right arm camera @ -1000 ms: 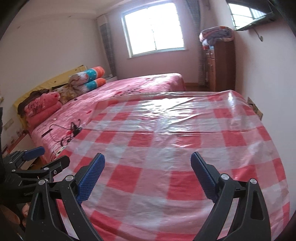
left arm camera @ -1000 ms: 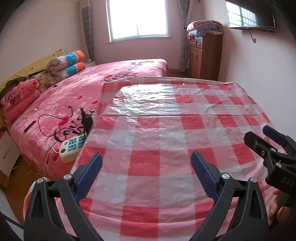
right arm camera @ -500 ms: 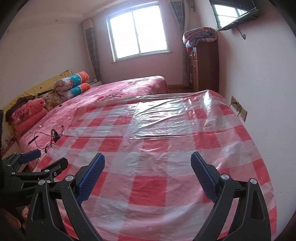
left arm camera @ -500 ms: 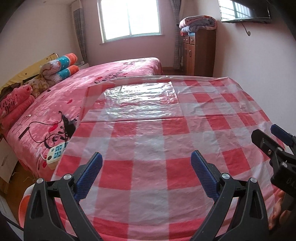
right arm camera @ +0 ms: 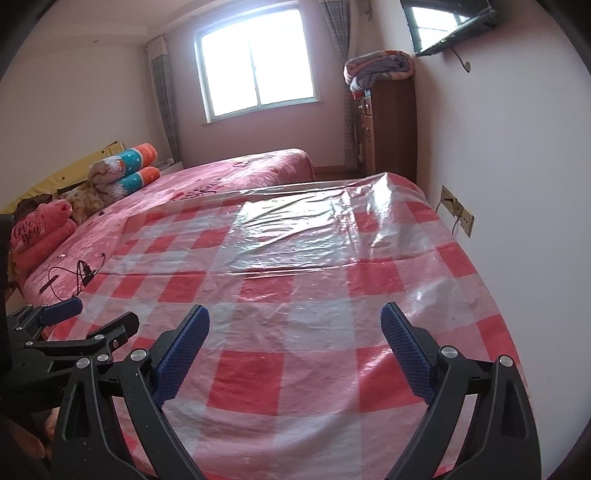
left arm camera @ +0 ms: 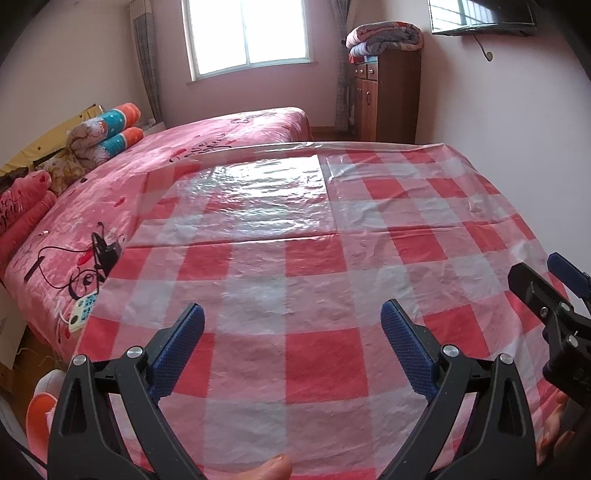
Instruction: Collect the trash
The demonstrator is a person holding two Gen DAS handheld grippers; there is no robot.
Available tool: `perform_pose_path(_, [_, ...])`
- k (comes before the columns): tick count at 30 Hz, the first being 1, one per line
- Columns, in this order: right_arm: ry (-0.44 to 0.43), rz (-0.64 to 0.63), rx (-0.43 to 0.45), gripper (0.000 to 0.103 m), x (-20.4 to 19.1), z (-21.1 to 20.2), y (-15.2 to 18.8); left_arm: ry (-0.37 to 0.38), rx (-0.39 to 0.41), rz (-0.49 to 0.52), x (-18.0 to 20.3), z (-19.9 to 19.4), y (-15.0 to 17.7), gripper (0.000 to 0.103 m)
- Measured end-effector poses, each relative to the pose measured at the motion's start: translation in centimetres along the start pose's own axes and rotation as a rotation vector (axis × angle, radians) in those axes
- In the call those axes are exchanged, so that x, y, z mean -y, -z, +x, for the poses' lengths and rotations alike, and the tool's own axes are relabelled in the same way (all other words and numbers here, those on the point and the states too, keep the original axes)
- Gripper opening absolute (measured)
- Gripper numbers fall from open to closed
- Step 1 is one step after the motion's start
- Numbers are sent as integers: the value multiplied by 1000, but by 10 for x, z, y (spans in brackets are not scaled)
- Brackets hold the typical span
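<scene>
We hold both tools above a tabletop [left arm camera: 317, 280] covered by a glossy red-and-white checked plastic sheet, and we see no trash on that sheet in either view; where the task's thing lies we cannot tell. Farthest left, rolled blankets [left arm camera: 107, 133] and pink pillows [left arm camera: 22, 210] sit at the head of a bed [left arm camera: 221, 136] with a pink cover, which runs just beside the tabletop's left edge. On the bed near that edge lie a black cable with a charger [left arm camera: 105, 253] and a white power strip [left arm camera: 83, 312]. An orange-and-white object [left arm camera: 40, 406] sits low by the floor at the tabletop's near left corner. Our left tool [left arm camera: 291, 334] hangs over the near part of the sheet with its blue pads wide apart and nothing between them. A window [left arm camera: 247, 33] lights the far wall, and a strip of floor lies between the tabletop's far edge and that wall. Right of the window stands a wooden cabinet [left arm camera: 388, 96] with a folded quilt [left arm camera: 384, 37] on top. Our right tool [right arm camera: 295, 339] is likewise spread wide and empty. The tabletop's right edge runs close along a wall carrying a socket plate [right arm camera: 458, 210] and a mounted screen [right arm camera: 447, 22].
</scene>
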State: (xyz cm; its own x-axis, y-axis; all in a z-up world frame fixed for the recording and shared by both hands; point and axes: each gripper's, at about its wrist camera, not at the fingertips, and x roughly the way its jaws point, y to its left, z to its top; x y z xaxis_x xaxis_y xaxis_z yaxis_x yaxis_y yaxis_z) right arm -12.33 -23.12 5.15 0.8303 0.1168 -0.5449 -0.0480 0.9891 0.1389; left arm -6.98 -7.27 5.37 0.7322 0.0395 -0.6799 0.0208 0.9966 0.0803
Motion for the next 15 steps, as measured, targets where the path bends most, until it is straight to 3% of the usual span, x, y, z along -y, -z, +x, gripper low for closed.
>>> perform_pose_path(15, [26,57,-51,93,25,13,1,-9,19,13,18,24,-5,97])
